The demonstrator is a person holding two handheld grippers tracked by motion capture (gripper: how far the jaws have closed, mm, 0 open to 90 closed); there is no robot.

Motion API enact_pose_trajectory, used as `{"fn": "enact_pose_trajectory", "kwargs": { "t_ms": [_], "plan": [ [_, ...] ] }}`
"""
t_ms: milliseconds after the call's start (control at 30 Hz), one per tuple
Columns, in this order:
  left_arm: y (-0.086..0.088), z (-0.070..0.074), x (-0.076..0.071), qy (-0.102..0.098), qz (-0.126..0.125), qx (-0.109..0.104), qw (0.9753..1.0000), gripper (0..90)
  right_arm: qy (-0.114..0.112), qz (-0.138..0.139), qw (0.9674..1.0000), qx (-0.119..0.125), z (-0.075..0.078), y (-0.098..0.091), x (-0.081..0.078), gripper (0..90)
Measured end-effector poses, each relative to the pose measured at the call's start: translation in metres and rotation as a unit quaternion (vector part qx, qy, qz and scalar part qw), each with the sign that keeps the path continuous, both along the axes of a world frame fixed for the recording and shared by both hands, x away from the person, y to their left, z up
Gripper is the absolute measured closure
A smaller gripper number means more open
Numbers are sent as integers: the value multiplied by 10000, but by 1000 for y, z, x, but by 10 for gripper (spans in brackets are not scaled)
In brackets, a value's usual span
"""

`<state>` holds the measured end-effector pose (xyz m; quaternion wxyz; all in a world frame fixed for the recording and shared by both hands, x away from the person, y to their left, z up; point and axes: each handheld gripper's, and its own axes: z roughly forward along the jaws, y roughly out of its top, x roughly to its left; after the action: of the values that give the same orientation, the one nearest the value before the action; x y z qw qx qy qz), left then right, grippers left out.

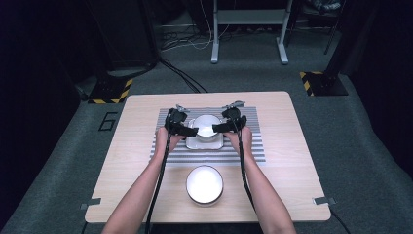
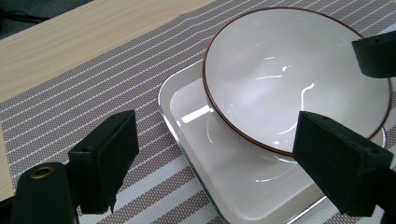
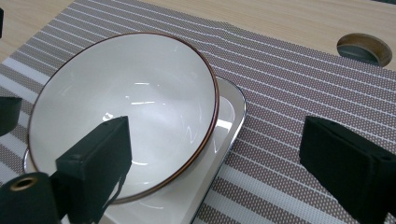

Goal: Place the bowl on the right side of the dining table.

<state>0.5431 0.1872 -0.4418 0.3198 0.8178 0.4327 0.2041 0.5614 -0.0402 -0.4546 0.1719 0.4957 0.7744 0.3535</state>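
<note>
Two grippers, left (image 1: 191,130) and right (image 1: 218,127), hung with jaws released on either side of a white bowl (image 1: 206,125), gripping nothing. The bowl sat empty in a square white tray (image 1: 194,144) on a striped mat (image 1: 248,146) at mid-table. Glazed, stiff and breakable, it looked slippery; its thin brown rim seemed the surest hold. A second bowl (image 1: 204,184), also empty, stood near the table's front edge.
</note>
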Motion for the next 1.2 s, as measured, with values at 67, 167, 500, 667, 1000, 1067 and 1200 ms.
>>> {"fn": "enact_pose_trajectory", "kwargs": {
  "t_ms": [67,167,500,667,1000,1067,1200],
  "plan": [
    [2,2,-4,-4,-35,-14,10000,125,-84,24,10000,-28,4,-1,-5,76],
    [6,4,-10,-27,-78,4,10000,103,-203,76,9998,-44,9,-4,-13,62],
    [21,8,-33,-71,-132,20,9999,15,-471,277,9985,-42,21,-13,-46,0],
    [28,8,-45,-139,-157,29,9998,2,-633,333,9974,-52,24,-21,-62,0],
    [41,12,-75,-358,-240,45,9991,0,-819,306,9962,-62,31,-43,-91,0],
    [44,14,-80,-382,-232,79,9990,1,-846,308,9959,-92,32,-48,-96,0],
    [50,15,-89,-443,-227,95,9987,1,-872,303,9957,-60,32,-56,-104,0]
  ]
}}
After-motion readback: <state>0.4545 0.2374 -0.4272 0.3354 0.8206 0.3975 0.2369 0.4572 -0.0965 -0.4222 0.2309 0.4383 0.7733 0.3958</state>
